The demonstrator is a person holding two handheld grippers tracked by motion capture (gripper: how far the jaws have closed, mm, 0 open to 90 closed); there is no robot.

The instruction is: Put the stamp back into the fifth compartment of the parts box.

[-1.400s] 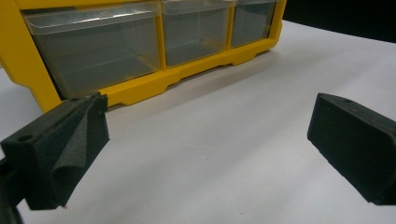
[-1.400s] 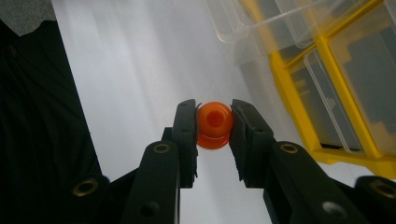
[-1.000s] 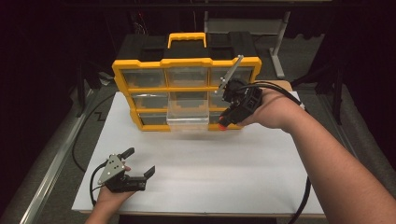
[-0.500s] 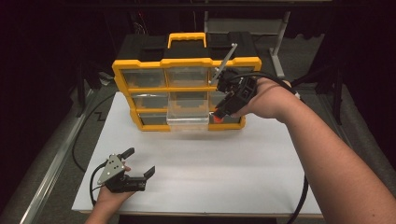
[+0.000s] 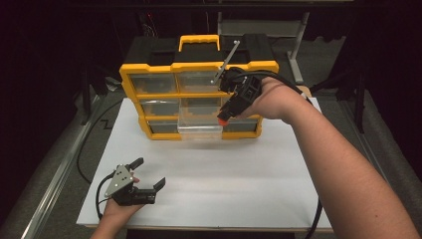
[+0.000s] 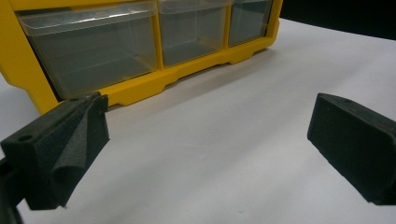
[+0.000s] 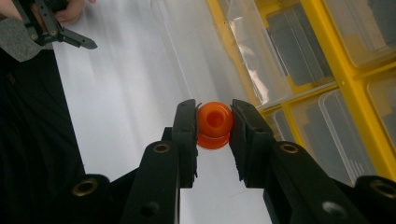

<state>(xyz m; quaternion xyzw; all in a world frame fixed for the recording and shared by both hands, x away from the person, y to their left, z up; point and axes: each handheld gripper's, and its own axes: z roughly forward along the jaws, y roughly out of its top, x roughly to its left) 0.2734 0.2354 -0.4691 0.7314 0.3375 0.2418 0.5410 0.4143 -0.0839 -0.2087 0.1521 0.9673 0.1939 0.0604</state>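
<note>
Right gripper (image 7: pixel 214 128) clamped on a small orange spool-like piece (image 7: pixel 214 123), held above the pulled-out clear drawer (image 5: pixel 200 124) of the yellow organizer (image 5: pixel 149 74), likely for dropping in. Left gripper (image 5: pixel 149 178) parked near-left on the white surface (image 5: pixel 249 189), fingers wide, empty.

An orange cap (image 7: pixel 214 124) is showing between black jaws; the yellow organizer (image 5: pixel 199 68) with clear drawers (image 6: pixel 91 46) is sitting on a white bench (image 5: pixel 239 174).

An orange plastic piece (image 7: pixel 215 124) is clamped between the right gripper's (image 7: pixel 214 130) jaws above a white table (image 7: pixel 126 98), beside yellow organizer (image 7: pixel 345 79) drawers.
</note>
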